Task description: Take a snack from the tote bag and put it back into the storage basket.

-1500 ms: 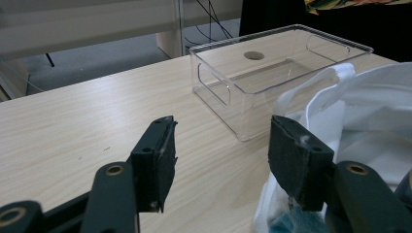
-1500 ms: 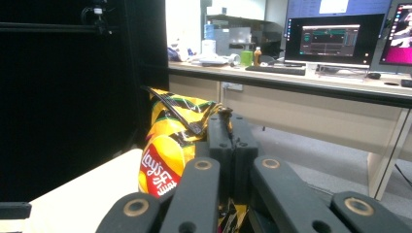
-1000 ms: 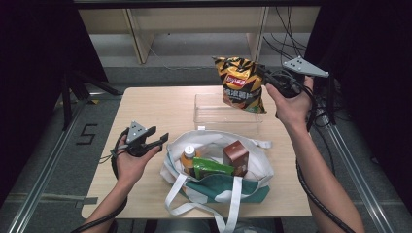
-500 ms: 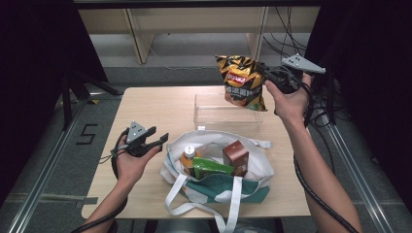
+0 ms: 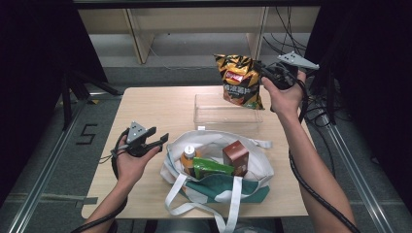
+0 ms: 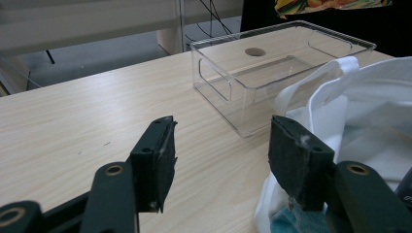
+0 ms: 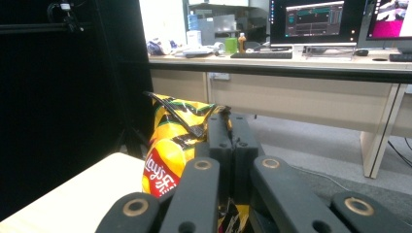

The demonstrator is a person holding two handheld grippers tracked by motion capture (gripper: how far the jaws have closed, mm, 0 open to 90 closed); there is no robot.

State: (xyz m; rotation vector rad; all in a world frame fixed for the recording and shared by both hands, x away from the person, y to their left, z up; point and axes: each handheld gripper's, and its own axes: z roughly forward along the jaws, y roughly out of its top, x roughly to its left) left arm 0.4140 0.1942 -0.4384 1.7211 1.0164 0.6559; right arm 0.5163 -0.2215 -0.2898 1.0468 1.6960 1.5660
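the left claw (image 5: 158, 139) rests low in the left hand (image 5: 130, 162), forearm coming in from the bottom edge, jaws level and standing wide apart with nothing between them. the right arm reaches up and forward, its hand (image 5: 284, 94) raised, and the right claw (image 5: 262, 73) is clamped tight on a bag (image 5: 239, 80)

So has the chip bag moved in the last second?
Yes. The chip bag, pinched in the right tongs, has drifted left and slightly up against the clear bin below it.
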